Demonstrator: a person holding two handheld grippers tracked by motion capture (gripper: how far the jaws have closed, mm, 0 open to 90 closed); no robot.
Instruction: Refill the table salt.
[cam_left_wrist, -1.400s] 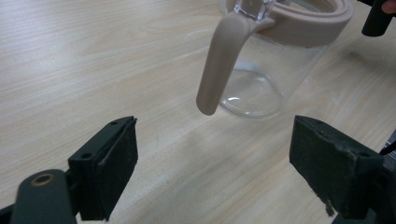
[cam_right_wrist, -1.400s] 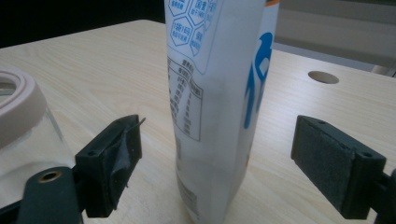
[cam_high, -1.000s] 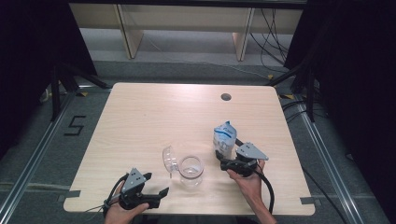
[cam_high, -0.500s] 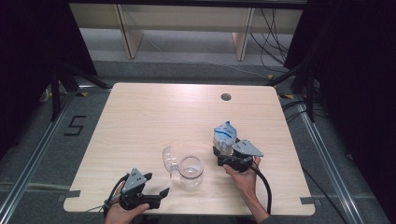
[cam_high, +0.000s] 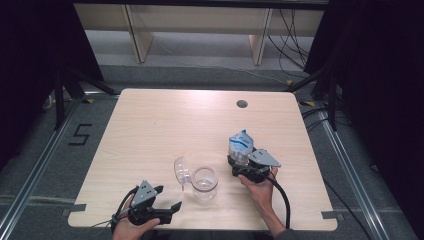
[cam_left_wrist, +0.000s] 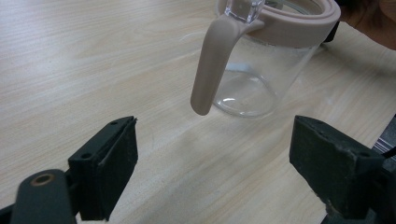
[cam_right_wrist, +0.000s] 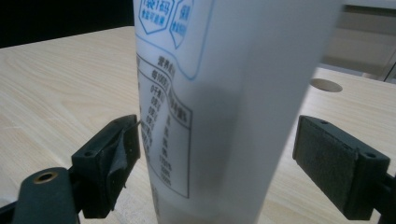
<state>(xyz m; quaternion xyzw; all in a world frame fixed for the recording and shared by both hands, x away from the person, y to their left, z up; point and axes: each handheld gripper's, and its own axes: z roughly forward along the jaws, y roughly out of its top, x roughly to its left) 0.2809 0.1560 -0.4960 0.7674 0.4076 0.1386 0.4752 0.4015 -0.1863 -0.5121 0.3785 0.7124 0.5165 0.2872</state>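
Over the last second the right gripper (cam_high: 242, 161) has slid a little farther from the person and toward the left, so that its spread jaws now stand on either side of the white pouch (cam_high: 240, 143) with blue print. The left gripper (cam_high: 159, 210) has kept its place at the near edge of the table (cam_high: 150, 125).

In the right gripper view the pouch (cam_right_wrist: 219, 93) stands upright between the jaws: the left pad is touching or nearly touching its printed side, while the right pad is well apart from it. So the jaws are wide and nothing is held yet. The pouch stands right of the clear glass jar (cam_high: 204, 183), whose hinged lid (cam_high: 180, 170) is tipped open.

To grip well, centre the pouch first, then close slowly on its lower body; it looks soft and may buckle or tip.

The left gripper is wide and empty, aimed at the jar's beige clasp (cam_left_wrist: 212, 56).
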